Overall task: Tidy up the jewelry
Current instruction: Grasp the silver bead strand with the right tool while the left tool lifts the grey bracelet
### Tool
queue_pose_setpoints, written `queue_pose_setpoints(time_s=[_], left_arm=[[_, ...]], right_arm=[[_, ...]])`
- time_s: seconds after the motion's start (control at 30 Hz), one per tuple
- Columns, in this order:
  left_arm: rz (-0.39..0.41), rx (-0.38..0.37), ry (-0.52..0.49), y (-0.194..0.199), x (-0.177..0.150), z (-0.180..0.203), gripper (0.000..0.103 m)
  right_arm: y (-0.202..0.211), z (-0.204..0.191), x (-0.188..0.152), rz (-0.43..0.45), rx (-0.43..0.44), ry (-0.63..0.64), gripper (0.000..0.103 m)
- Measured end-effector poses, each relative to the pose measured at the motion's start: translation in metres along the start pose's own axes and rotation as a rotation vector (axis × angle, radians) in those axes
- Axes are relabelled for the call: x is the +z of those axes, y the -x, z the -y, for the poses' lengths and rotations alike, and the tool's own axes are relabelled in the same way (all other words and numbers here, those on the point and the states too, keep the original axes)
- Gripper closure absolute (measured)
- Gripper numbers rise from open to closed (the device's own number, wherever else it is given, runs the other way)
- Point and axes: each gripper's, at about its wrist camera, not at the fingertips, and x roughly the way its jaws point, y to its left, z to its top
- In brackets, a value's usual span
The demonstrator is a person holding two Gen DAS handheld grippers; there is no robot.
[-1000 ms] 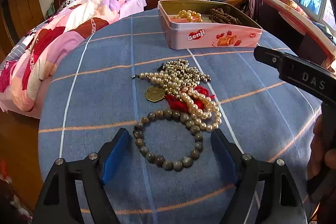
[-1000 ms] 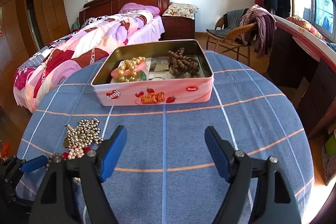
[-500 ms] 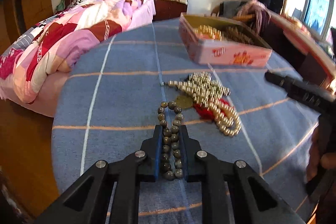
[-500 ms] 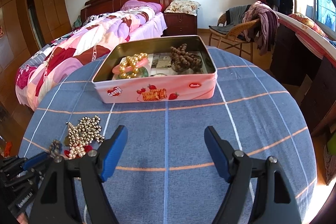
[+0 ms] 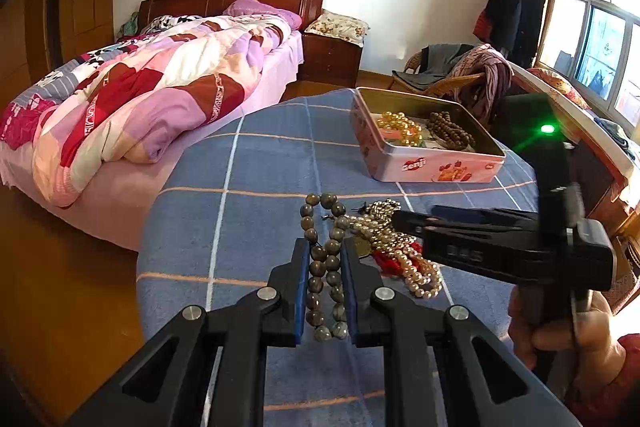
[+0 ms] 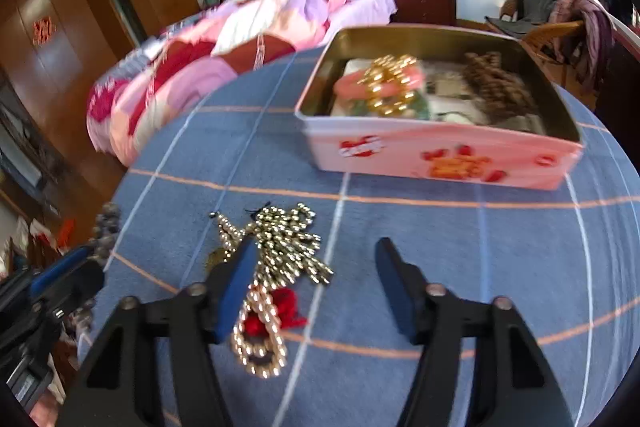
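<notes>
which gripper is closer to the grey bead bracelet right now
Left. The left gripper is clamped on the grey bead bracelet; the right gripper is open beside it, over the pearl strands.

Lighting: daylight from the window [image 5: 600, 55] on my right; room bright, white wall evenly lit, glass blown out to near white.

Glare: green lamp [image 5: 547, 129] on my right gripper [image 6: 316, 263] flares in streaks.

Shadows: soft and faint on the surface [image 5: 256, 219].

Focus: my left view is sharp throughout. My right view is smeared; tin [image 6: 440, 159] lettering and pearl strand [image 6: 260, 339] unreadable.

Distortion: strong fisheye bending, dark corners in both views.
</notes>
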Motion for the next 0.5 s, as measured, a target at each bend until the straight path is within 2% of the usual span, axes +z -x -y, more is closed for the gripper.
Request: queue_pose_setpoints(time_s=[0.1,0.2,0.27,0.33,0.37,0.5], left_arm=[[-0.002,0.004,0.007,0.000,-0.001,-0.002,0.088],[-0.005,0.005,0.015,0.000,-0.002,-0.004,0.088],[-0.005,0.005,0.018,0.000,-0.002,-0.004,0.088],[-0.004,0.002,0.020,0.001,-0.002,-0.003,0.088],[-0.004,0.001,0.020,0.001,-0.002,-0.003,0.088],[0.003,-0.006,0.027,0.004,-0.002,-0.004,0.088]], right_arm=[[-0.004,-0.011,0.001,0.006,-0.051,0.063,0.057],[-0.005,-0.015,-0.002,0.000,-0.041,0.090,0.057],[-0.005,-0.019,-0.004,0.005,-0.071,0.135,0.057],[-0.005,-0.022,-0.006,0.004,-0.088,0.163,0.070],[-0.005,-0.024,-0.007,0.000,-0.097,0.174,0.083],[0.006,-0.008,-0.006,0.018,-0.014,0.081,0.089]])
